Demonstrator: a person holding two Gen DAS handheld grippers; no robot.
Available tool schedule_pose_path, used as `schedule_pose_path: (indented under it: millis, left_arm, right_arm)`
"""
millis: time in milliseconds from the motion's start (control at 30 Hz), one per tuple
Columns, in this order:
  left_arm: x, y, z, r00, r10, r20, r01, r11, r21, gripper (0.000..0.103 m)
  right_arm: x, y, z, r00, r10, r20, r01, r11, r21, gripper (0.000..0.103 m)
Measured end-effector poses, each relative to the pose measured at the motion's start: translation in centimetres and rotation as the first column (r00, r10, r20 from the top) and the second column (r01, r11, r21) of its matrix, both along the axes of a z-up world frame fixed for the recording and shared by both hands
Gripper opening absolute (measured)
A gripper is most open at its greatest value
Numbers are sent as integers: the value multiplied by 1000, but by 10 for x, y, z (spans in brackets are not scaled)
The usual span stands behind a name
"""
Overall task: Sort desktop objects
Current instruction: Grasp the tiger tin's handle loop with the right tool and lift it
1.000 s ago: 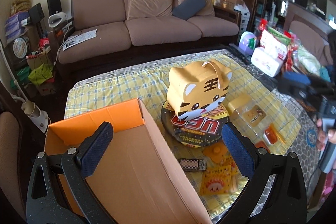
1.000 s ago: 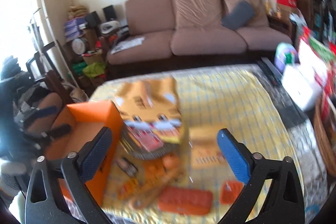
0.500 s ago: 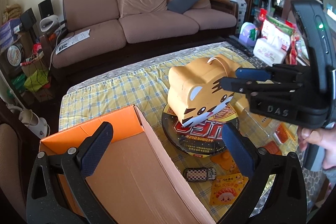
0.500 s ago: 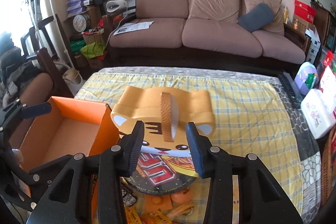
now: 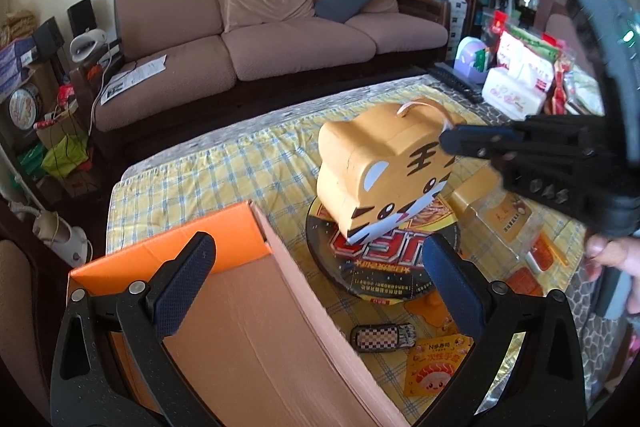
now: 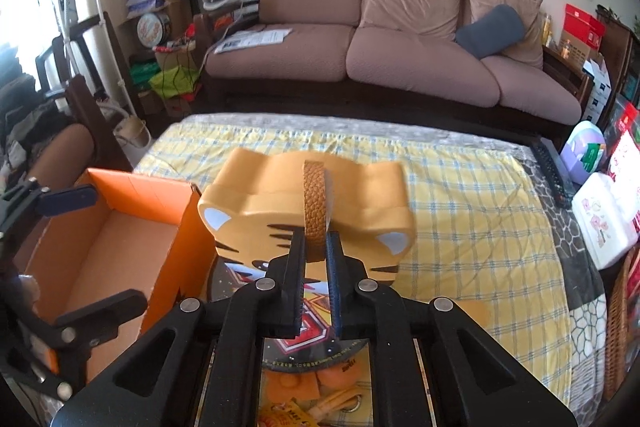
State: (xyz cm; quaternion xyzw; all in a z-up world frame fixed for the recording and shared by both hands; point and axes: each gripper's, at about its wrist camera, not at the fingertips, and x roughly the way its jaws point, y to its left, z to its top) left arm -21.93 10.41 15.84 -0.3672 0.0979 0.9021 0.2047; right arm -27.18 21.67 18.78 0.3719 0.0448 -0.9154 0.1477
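A tiger-shaped orange box [image 5: 380, 175] with a brown strap handle [image 6: 315, 207] sits tilted over a round black noodle lid [image 5: 384, 259]. My right gripper [image 6: 315, 239] is shut on the strap handle; it also shows in the left wrist view [image 5: 452, 141], at the tiger's top right. My left gripper [image 5: 320, 279] is open and empty, straddling the right wall of the orange cardboard box [image 5: 224, 251], which also shows in the right wrist view [image 6: 120, 227].
Small snack packets [image 5: 436, 359], a checkered pouch [image 5: 380, 337] and a clear orange-labelled box [image 5: 504, 223] lie on the yellow plaid cloth [image 5: 240, 171]. A sofa [image 5: 280, 39] stands behind. White tissue packs [image 6: 604, 223] and a wicker basket [image 6: 618, 323] are at the right.
My right gripper closed from partly open onto the tiger box's strap handle. The tiger box has tilted, its front edge lifted. The left gripper stayed open over the cardboard box.
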Motion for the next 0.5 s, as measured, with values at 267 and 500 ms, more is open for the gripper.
schedule_pose_path:
  millis: [267,500]
  left_arm:
    - [-18,16,-2,999,-31,18,31,999,-24,103]
    - [-16,5,0,997,-30,73,26,998,59,103]
  right_arm:
    - [-1,13,44,998,-22,-65,19,999,-46,9]
    - [2,10,81,995,-13,-98,0,992,-129,8]
